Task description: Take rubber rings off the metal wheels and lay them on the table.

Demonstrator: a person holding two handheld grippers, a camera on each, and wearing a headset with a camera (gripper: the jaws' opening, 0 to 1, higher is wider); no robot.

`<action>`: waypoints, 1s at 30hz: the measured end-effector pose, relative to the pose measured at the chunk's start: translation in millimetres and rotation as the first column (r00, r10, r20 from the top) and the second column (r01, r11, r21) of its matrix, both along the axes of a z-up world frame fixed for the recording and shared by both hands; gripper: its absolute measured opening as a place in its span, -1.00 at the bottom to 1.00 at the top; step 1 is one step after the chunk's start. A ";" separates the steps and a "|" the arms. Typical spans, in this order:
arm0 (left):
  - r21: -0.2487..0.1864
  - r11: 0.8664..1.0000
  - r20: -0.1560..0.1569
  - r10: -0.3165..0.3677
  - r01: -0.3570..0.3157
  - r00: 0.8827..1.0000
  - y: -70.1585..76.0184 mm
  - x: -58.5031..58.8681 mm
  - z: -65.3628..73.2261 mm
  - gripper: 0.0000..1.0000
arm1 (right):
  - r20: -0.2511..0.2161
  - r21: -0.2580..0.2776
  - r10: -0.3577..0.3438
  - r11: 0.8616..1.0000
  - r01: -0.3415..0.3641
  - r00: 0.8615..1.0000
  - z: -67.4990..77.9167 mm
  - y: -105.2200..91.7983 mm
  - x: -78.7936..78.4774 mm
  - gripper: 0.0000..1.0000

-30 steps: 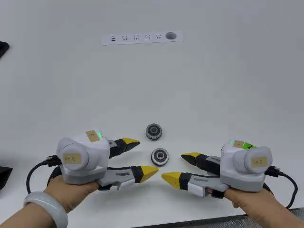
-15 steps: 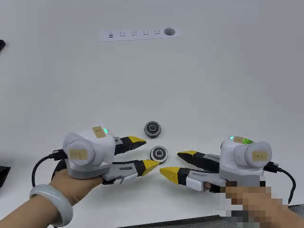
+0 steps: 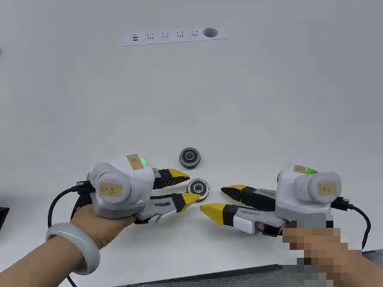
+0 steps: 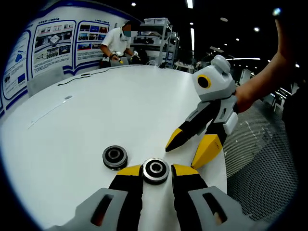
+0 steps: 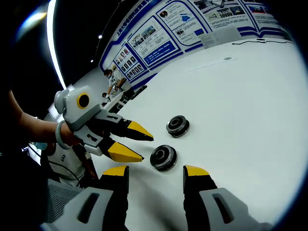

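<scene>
While the right gripper (image 3: pixel 214 200) gapes released just short of the near metal wheel (image 3: pixel 198 189), the left gripper (image 3: pixel 187 186) flanks that wheel with parted tips, seemingly unclamped, a second wheel (image 3: pixel 190 157) lying just beyond.

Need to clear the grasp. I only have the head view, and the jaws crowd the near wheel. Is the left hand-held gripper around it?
Observer: Yes. The left gripper view has the near wheel between the two yellow tips of the left hand-held gripper; contact I can't tell.
Operator: And the right hand-held gripper?
Observer: Right gripper view: its jaws stand wide apart, near wheel just ahead of the tips, not between them.
</scene>
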State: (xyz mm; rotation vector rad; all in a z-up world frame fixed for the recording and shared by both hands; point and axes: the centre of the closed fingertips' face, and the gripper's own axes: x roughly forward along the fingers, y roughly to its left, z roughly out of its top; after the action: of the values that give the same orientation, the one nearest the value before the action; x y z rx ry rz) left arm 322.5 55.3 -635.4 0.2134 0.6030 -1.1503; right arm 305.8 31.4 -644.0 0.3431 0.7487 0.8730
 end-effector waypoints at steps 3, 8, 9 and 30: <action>0.006 1.000 0.000 -0.007 0.007 1.000 -2.0 0.5 -1.1 -0.52 | -0.002 0.004 -0.003 1.000 0.003 1.000 -1.1 0.0 0.5 -0.08; 0.018 1.000 0.004 -0.022 0.022 1.000 -4.7 0.7 -4.6 -0.56 | -0.007 0.013 -0.008 1.000 0.008 1.000 -0.1 0.8 0.9 -0.09; 0.022 0.999 0.006 -0.025 0.025 1.000 -5.0 0.8 -5.3 -0.57 | -0.007 0.014 -0.009 1.000 0.009 1.000 0.0 0.9 1.0 -0.09; 0.083 0.994 0.013 -0.070 0.068 0.997 -7.9 0.7 -16.9 -0.66 | -0.026 0.042 -0.027 0.999 0.028 0.999 -2.4 0.4 1.9 -0.11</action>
State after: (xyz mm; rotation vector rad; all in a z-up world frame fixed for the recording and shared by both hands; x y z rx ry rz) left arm 323.3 47.4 -652.4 0.3153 0.6339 -1.1906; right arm 307.7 31.8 -646.4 0.4017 0.7477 0.8606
